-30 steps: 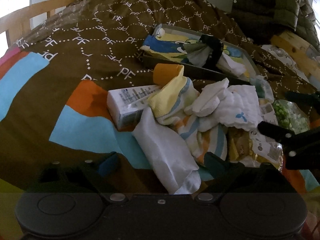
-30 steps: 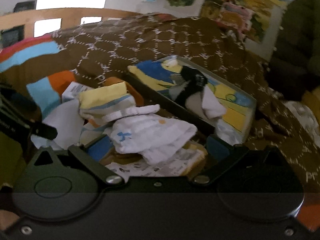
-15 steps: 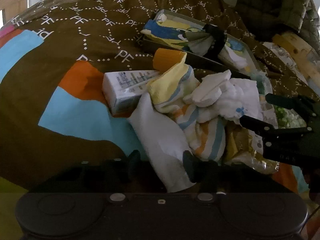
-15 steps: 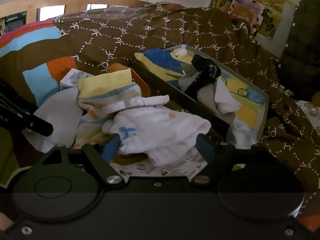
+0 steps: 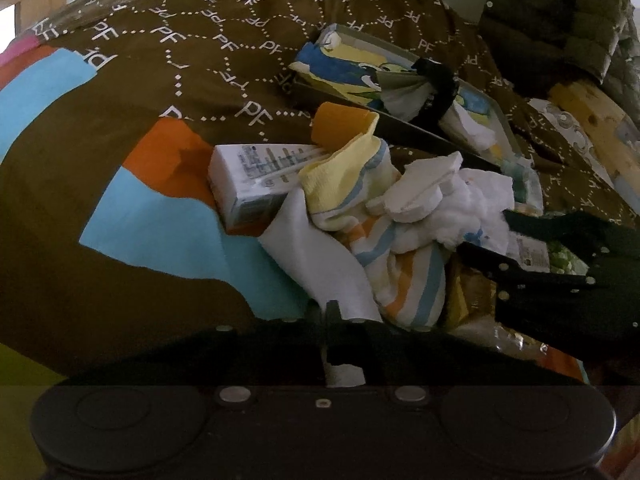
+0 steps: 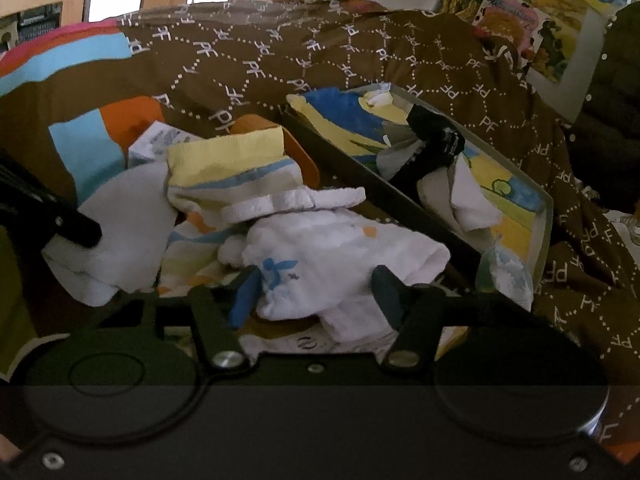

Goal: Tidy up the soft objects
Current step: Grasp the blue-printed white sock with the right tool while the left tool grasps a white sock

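A pile of small socks and cloths lies on the brown quilt [image 5: 120,128]. My left gripper [image 5: 336,316] is shut on the near end of a plain white sock [image 5: 316,256], which also shows in the right wrist view as the white sock [image 6: 128,216] with a left finger [image 6: 76,228] on it. My right gripper [image 6: 314,294] straddles a white cloth with a blue butterfly [image 6: 332,256]; its jaws are closing, pads at the cloth's sides. A yellow striped sock [image 5: 344,176] lies between the two.
A shallow cartoon-print tray [image 6: 400,208] behind the pile holds a black sock [image 6: 436,136] and white ones. A white carton [image 5: 256,176] and an orange cup [image 5: 336,124] lie left of the pile, snack packets [image 5: 472,300] under it. A green jacket [image 5: 560,20] sits far right.
The left jaws closed from wide open onto the white sock's end. The right gripper moved down and in over the butterfly cloth, its jaws narrowing around it.
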### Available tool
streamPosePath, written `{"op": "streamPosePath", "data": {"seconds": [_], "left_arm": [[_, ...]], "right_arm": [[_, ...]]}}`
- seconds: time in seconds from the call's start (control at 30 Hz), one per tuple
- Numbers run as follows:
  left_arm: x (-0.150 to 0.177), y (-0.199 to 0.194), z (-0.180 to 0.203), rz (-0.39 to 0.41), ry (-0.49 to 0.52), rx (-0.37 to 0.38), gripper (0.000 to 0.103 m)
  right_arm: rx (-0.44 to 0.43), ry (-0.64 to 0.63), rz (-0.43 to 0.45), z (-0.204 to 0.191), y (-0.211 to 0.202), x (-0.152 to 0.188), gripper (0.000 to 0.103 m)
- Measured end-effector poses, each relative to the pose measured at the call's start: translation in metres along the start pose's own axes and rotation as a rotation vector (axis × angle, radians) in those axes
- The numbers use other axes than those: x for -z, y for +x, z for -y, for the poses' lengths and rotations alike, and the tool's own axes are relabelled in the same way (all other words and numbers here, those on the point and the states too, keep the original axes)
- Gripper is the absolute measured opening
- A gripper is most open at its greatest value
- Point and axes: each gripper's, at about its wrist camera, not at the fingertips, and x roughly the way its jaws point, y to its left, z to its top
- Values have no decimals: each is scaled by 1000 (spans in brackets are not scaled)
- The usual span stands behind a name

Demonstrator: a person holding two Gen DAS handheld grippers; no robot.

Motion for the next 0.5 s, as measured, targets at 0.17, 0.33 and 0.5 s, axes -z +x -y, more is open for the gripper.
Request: {"op": "streamPosePath", "data": {"seconds": [0.17, 0.33, 0.5], "left_arm": [[1, -4, 4, 14, 9, 19, 0], [-1, -11, 9, 38, 11, 43, 0], [-3, -22, 18, 70, 18, 78, 0]], "right_arm": [[3, 5, -24, 0, 3, 3, 18], [-4, 12, -27, 3, -1, 3, 11], [-28, 30, -8, 7, -16, -2, 10]]}}
